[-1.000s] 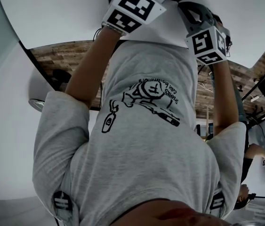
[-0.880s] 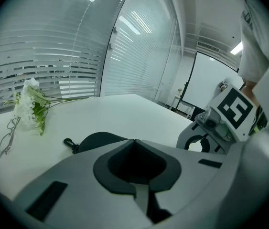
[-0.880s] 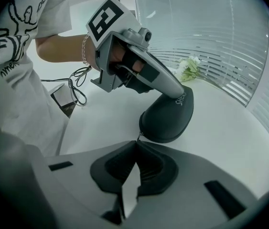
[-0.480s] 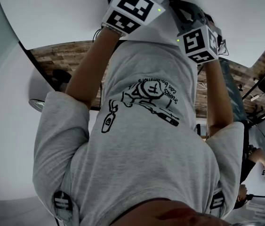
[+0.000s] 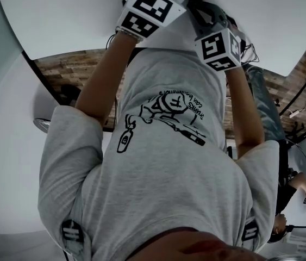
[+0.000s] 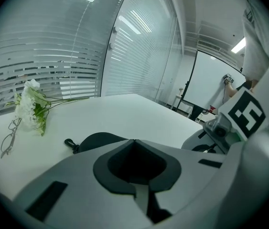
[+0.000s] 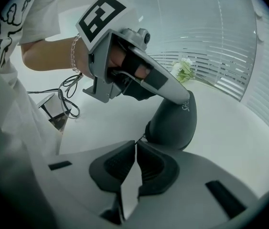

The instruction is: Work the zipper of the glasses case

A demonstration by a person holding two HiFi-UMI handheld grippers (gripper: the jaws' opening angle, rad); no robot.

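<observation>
The left hand-held gripper point(image 6: 134, 142) clamps the dark glasses case point(image 7: 170, 125) upright on the counter point(image 7: 230, 128). The right hand-held gripper point(image 7: 135, 144) pinches its zipper pull point(image 7: 140, 138).

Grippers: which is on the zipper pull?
The right gripper: jaws shut on the small zipper pull of the dark grey glasses case. The left gripper clamps the case's upper end.

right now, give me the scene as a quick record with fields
left gripper: shut on the glasses case, holding it on the table
right gripper: jaws together on the zipper pull at the case's near end
flowers: lying on the table beyond the case
glasses: outside the case, beside the flowers
</observation>
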